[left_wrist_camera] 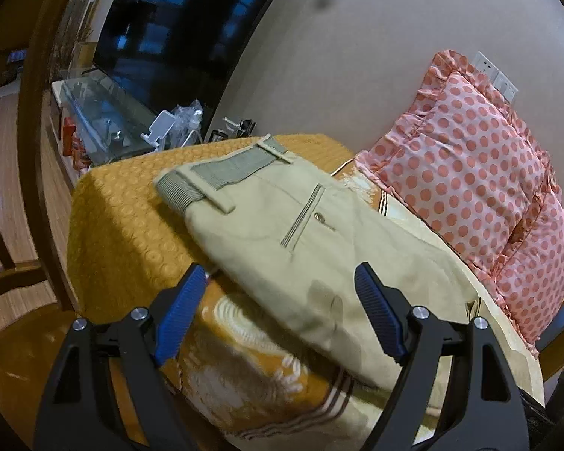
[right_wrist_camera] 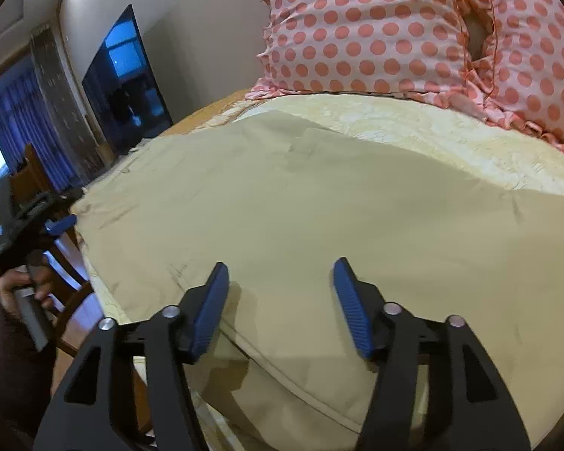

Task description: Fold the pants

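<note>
Beige pants lie flat on an orange patterned bedcover, waistband with a grey inner band at the far end. My left gripper is open and empty, hovering over the near part of the pants. In the right wrist view the pants fill the middle, with a hem or folded edge near the bottom. My right gripper is open and empty just above that near edge. The left gripper also shows at the far left of that view, held by a hand.
A pink polka-dot pillow lies along the right of the pants; it also shows in the right wrist view. A dark TV and a glass shelf with clutter stand beyond the bed. A wooden chair stands at the left.
</note>
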Available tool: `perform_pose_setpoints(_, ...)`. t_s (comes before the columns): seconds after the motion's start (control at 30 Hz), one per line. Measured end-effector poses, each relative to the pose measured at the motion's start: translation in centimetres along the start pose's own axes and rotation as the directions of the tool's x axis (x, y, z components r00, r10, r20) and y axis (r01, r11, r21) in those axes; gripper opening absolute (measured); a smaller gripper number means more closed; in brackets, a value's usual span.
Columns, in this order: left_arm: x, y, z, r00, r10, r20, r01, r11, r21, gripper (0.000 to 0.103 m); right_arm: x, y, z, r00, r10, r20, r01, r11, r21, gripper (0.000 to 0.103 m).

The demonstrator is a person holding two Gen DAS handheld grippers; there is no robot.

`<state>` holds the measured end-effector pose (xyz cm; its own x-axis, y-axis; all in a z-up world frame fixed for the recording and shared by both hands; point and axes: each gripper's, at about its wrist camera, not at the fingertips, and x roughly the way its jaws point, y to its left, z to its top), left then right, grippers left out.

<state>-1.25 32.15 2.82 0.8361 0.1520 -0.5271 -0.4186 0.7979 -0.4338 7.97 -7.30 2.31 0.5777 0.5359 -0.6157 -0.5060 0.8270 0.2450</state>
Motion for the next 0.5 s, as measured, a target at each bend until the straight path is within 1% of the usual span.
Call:
perform_pose_setpoints(0.03, 0.2, -0.2, 0.1, 1.000, -0.005, -0.007, 0.005, 1.000, 0.004, 0.083, 0.0, 0.1, 0.0, 1.000, 0.000, 0.000, 0.000, 1.000, -0.003, 0.064)
perform_pose_setpoints(0.17, 0.9, -1.3, -0.2, 0.996, -0.084, -0.041, 0.083, 0.996, -0.012, 0.085, 0.5, 0.2, 0.4, 1.000, 0.007, 0.000, -0.007, 1.000, -0.005, 0.070)
perform_pose_setpoints(0.3, 1.6, -1.2, 0.0, 0.986, -0.161, -0.035, 0.155, 0.980, -0.127, 0.085, 0.7, 0.0, 0.5, 1.000, 0.007, -0.001, -0.007, 1.000, -0.009, 0.072)
perform_pose_setpoints(0.37, 2.0, -0.1, 0.4, 0.981, -0.193, -0.024, 0.182, 0.955, -0.234, 0.078, 0.5, 0.0, 0.4, 1.000, 0.016, 0.002, -0.016, 1.000, -0.003, 0.072)
perform_pose_setpoints(0.4, 2.2, 0.6, 0.5, 0.978, -0.207, -0.020, 0.192, 0.936, -0.294, 0.069, 0.5, 0.0, 0.4, 1.000, 0.022, 0.006, -0.022, 1.000, 0.001, 0.072)
perform_pose_setpoints(0.43, 2.5, 1.6, 0.7, 0.975, -0.220, -0.015, 0.199, 0.907, -0.372, 0.062, 0.4, -0.1, 0.3, 1.000, 0.027, 0.011, -0.027, 1.000, 0.006, 0.072)
perform_pose_setpoints(0.47, 2.6, 2.2, 1.0, 0.977, -0.214, -0.011, 0.190, 0.888, -0.418, 0.055, 0.4, -0.2, 0.3, 0.999, 0.032, 0.015, -0.032, 0.999, 0.010, 0.072)
perform_pose_setpoints(0.5, 2.9, 2.6, 1.2, 0.979, -0.204, -0.015, 0.176, 0.874, -0.452, 0.050, 0.3, -0.3, 0.2, 0.999, 0.040, 0.022, -0.040, 0.999, 0.014, 0.072)
